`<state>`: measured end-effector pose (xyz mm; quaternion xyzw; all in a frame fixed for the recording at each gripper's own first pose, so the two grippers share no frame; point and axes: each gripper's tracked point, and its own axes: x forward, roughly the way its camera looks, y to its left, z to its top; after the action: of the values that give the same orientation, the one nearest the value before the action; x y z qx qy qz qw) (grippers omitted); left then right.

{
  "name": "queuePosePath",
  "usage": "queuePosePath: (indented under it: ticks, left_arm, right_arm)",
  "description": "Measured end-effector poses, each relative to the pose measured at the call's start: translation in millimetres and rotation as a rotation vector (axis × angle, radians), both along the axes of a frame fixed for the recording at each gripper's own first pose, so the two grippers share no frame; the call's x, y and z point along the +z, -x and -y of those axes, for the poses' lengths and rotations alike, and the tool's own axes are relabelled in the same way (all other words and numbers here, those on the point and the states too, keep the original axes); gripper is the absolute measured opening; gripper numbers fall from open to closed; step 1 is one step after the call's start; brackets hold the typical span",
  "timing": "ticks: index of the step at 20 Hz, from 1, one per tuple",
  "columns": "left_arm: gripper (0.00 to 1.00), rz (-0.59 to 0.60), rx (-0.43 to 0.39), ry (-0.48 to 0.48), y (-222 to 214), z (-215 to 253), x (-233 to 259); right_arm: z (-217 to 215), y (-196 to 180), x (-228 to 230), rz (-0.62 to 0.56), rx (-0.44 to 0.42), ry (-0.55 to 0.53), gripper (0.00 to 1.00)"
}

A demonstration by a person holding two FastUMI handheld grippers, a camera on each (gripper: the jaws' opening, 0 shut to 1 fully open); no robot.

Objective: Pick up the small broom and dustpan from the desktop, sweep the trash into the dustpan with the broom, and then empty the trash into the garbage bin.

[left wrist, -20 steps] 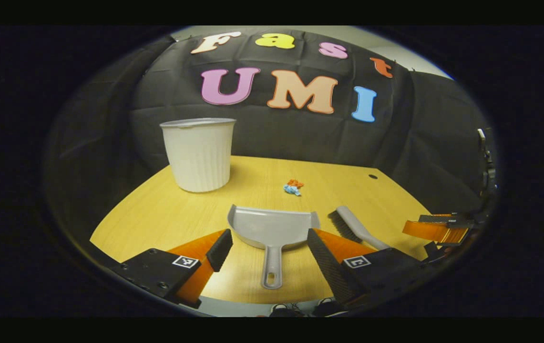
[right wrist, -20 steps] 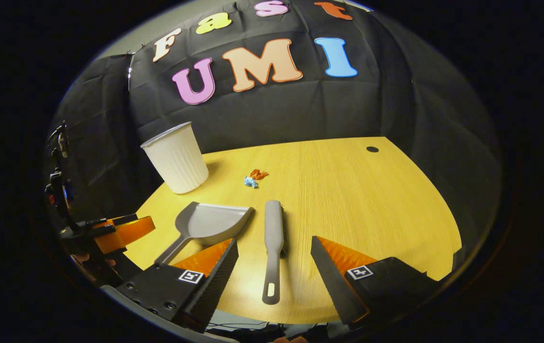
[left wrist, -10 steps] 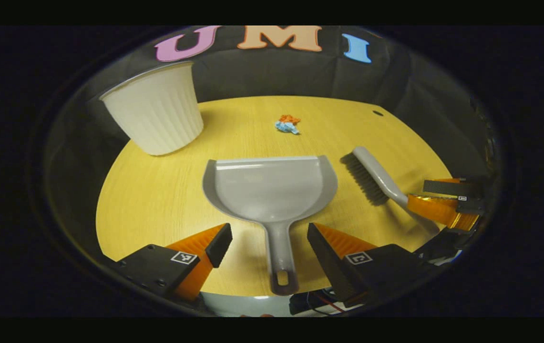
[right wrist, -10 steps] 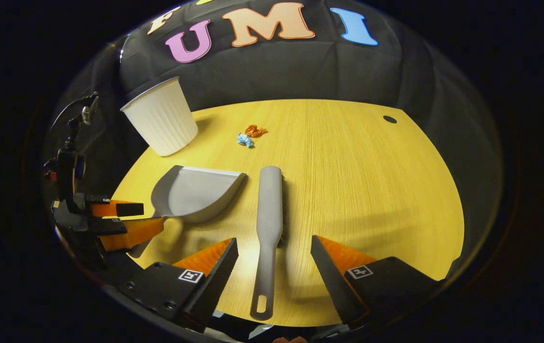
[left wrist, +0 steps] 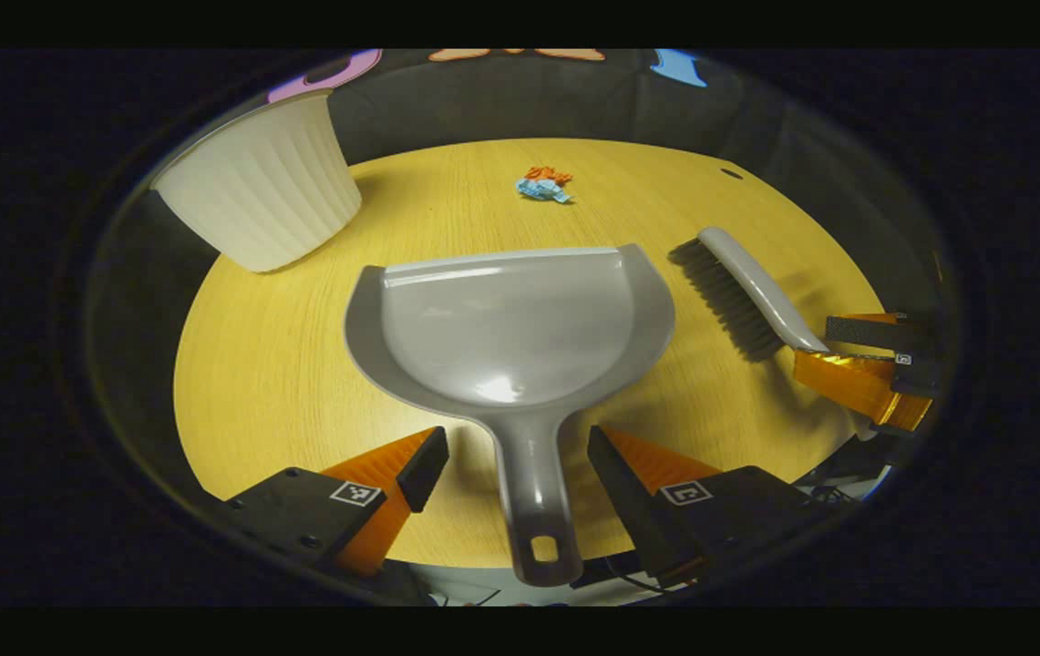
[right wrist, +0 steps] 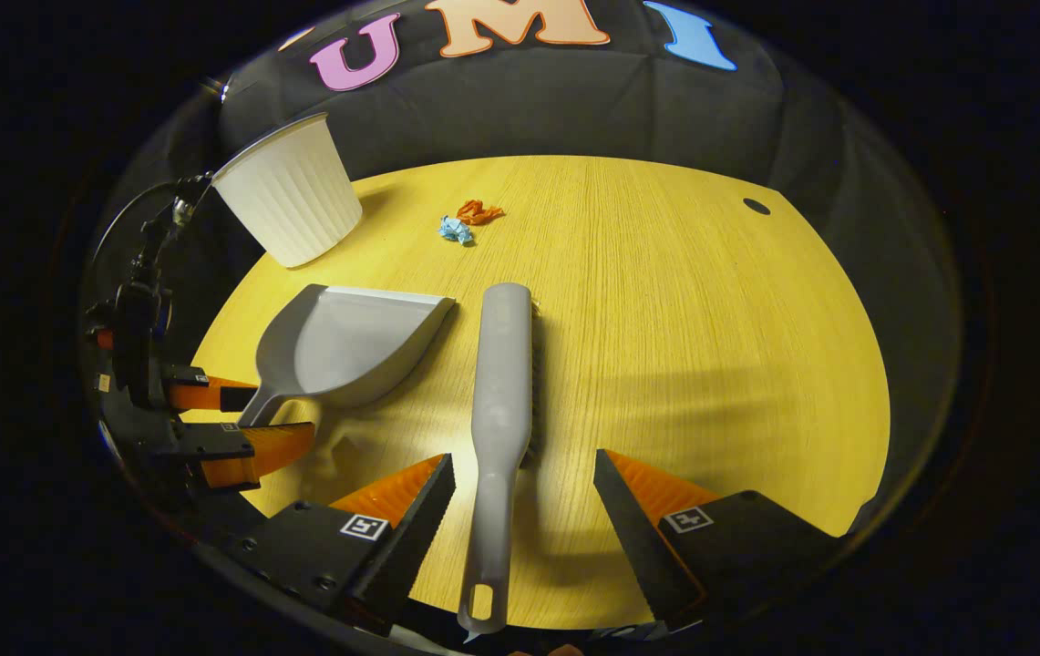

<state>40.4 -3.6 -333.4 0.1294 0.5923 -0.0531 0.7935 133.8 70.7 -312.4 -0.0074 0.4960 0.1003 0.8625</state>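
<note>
- Two grips are about to be made at once, so either can spoil the pickup. My left gripper [left wrist: 517, 456] is wide open and holds nothing; the dustpan [left wrist: 510, 319] lies flat on the desktop [left wrist: 283, 364] with its handle running back between my fingers, which I judge stand clear of it on both sides.
- My right gripper [right wrist: 524, 483] is just as wide open and empty, straddling the handle of the broom [right wrist: 501, 383], which lies beside the dustpan with its bristles turned away from the pan.
- If I close the left jaws unevenly, one finger could meet the smooth plastic handle first and swing the pan sideways toward the broom head.
- If I close on the broom too near the handle's end, I expect the long head to droop or twist in the grip once lifted, making the sweep sloppy.
- Closing while still too high above the desktop could let either slim handle slip out beneath the fingertips.
- The trash [right wrist: 468, 221], one orange scrap and one blue, sits well ahead of both tools; a nudged pan or a careless broom swing could scatter such light pieces.
- The garbage bin [left wrist: 255, 196] stands upright at the far left of the desktop, near the pan's path, and I think a wide lift could knock it.
</note>
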Motion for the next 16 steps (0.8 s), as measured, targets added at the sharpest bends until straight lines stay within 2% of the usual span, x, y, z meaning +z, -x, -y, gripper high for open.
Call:
queuePosePath:
  ticks: [2, 3, 4, 5, 7, 8, 9, 11, 16]
  left_arm:
    - [0.94, -0.017, 0.012, -0.003, 0.4, -0.7, -4.4]
    - [0.85, -0.021, 0.019, -0.01, -1.5, -2.4, -6.9]
    - [0.77, -0.027, 0.027, -0.021, -3.0, -4.9, -8.6]
    - [0.55, -0.034, 0.033, -0.03, -1.0, -6.6, -11.9]
    - [0.35, -0.06, 0.042, -0.035, 1.6, -8.1, -14.4]
    - [0.35, -0.054, 0.044, -0.03, 0.0, -6.4, -12.6]
    - [0.33, -0.068, 0.045, -0.03, 2.3, -7.9, -13.5]
    - [0.31, -0.074, 0.037, -0.024, 4.3, -8.5, -11.6]
    - [0.27, -0.059, -0.019, -0.013, 0.6, -6.4, -11.7]
  right_arm:
    - [-2.4, 0.9, -7.6, -0.027, 0.005, 0.003, 0.93]
    - [-2.0, 1.8, -10.3, -0.037, 0.008, 0.011, 0.89]
    - [-2.3, 2.1, -14.3, -0.043, 0.011, 0.019, 0.8]
    - [-1.4, 1.3, -15.8, -0.044, 0.012, 0.027, 0.7]
    - [-2.4, 2.7, -19.1, -0.057, 0.015, 0.026, 0.57]
    - [-2.5, 4.3, -20.4, -0.067, 0.018, 0.025, 0.53]
    - [-3.3, 2.4, -22.7, -0.067, 0.014, 0.023, 0.36]
    - [-7.6, 7.5, -25.6, -0.098, 0.023, 0.01, 0.23]
    - [-15.2, 7.7, -26.8, -0.127, 0.035, -0.017, 0.19]
